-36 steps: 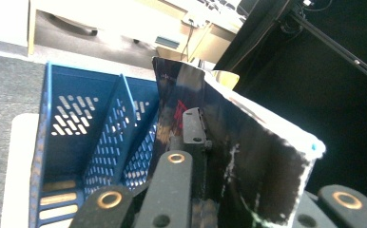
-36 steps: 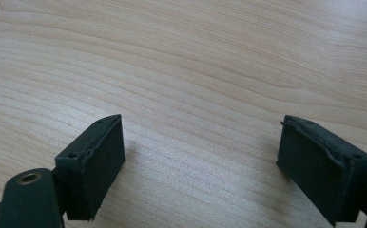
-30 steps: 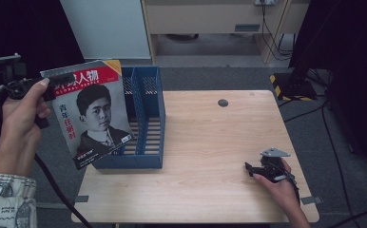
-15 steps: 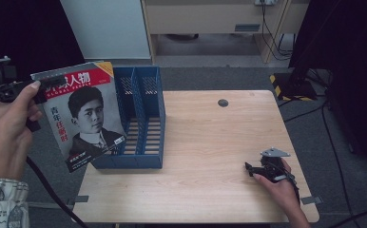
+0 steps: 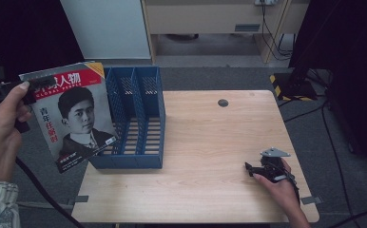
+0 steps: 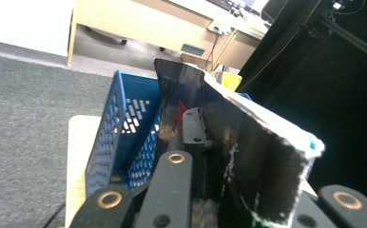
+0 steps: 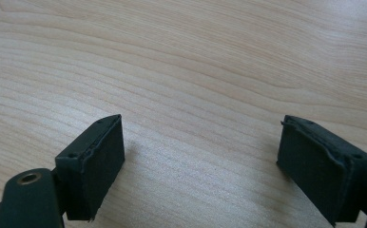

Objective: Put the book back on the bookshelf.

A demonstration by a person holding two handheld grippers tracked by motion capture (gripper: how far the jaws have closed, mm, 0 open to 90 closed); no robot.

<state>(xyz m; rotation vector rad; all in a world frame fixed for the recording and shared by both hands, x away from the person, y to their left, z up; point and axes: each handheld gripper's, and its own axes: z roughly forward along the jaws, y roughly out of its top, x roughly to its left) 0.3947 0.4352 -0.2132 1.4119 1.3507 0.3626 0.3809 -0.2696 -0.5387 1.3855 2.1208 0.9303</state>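
Left gripper (image 5: 27, 95) clamped on the top corner of a magazine (image 5: 74, 114), held up in the air off the table's left edge, just left of a blue file rack (image 5: 136, 118). Cover facing the high camera: red band with white characters along the top, a portrait of a person in a dark suit below. Magazine tilted, lower corner hanging in front of the rack's near left corner; touching or just clear of it, cannot tell. In the left gripper view, jaws pinched on the bent, glossy magazine (image 6: 238, 156), with the rack (image 6: 124, 137) behind and to its left, perforated side wall showing. Left hand (image 5: 1, 128) wrapped around the gripper body, patterned sleeve at the bottom edge, black cable trailing down past the table's corner. Rack standing upright on the left part of the wooden table (image 5: 210, 175), open top, dividers splitting it into slots, slatted bottom visible. Right gripper (image 5: 250, 167) resting low at the table's near right, well apart from the rack, grey plate on top, hand behind it. In the right gripper view, jaws spread wide over bare wood (image 7: 196, 71), nothing between the pads (image 7: 96, 161). Small dark round spot (image 5: 223, 102) on the far part of the table.
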